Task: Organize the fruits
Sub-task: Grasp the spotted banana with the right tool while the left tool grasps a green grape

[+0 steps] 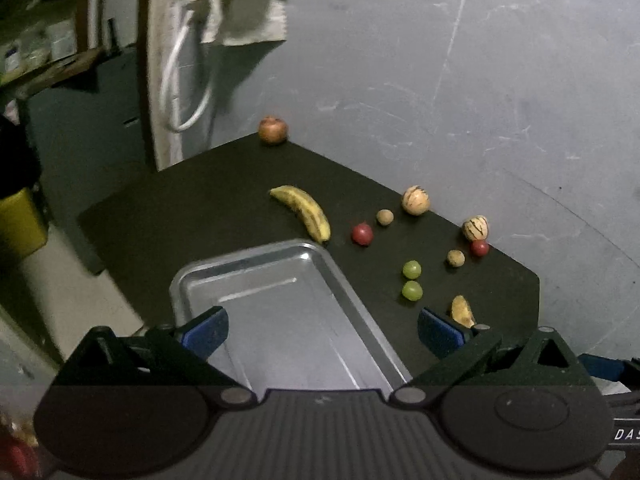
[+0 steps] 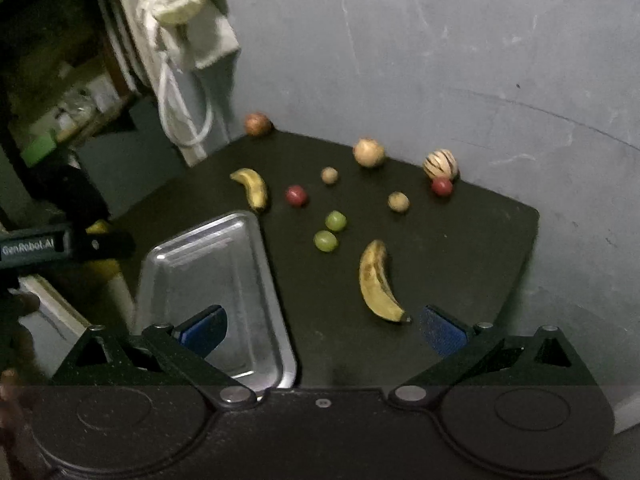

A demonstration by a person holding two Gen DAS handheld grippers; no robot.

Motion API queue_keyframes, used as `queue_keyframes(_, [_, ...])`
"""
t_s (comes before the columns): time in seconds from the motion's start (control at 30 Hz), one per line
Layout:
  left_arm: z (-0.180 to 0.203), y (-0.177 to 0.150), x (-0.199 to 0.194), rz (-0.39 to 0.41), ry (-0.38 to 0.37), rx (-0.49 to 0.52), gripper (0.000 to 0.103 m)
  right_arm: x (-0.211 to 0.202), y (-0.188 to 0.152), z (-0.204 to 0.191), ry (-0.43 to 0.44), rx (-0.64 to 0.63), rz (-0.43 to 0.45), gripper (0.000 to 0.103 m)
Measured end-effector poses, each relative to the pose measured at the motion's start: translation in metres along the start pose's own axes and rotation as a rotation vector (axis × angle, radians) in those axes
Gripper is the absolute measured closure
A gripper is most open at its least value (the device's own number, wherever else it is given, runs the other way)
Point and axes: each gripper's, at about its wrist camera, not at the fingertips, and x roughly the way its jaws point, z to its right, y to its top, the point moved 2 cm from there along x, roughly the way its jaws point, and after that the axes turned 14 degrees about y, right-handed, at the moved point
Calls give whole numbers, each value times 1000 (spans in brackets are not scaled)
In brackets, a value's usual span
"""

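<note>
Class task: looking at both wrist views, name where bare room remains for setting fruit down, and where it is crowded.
Free: the metal tray, which holds nothing, and the dark tabletop right of the near banana. Crowded: the middle, around the green grapes and red fruit.

Yellow bananas (image 2: 378,280), green grapes (image 2: 326,241), brown-striped cream melon (image 2: 440,164), black table (image 2: 480,248).

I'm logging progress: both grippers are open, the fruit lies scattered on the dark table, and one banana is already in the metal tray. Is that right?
Not quite: the metal tray holds nothing. Both bananas, near and far, lie on the dark table, as the right wrist view shows. The rest stands.
</note>
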Motion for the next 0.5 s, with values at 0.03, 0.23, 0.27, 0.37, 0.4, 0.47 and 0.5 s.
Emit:
queue_keyframes(0.03, [0, 5, 7, -5, -18, 4, 0, 3, 2, -1, -21, -10, 3, 0])
queue_keyframes(0.23, [4, 27, 53, -56, -83, 33, 0, 31, 16, 4, -120, -14, -39, 1])
queue_keyframes(0.27, [6, 28, 60, -63, -99, 44, 0, 35, 17, 5, -136, -16, -50, 1])
queue_keyframes(0.37, [21, 32, 79, -80, -157, 85, 1, 44, 18, 7, -208, -42, -73, 1])
queue_keyframes(0.4, [28, 33, 85, -85, -175, 105, 1, 47, 18, 9, -215, -55, -79, 1])
queue_keyframes(0.47, [39, 33, 94, -95, -197, 139, 1, 52, 18, 13, -213, -81, -96, 1])
queue_keyframes(0.5, [44, 34, 99, -100, -203, 151, 1, 54, 17, 16, -205, -88, -103, 1])
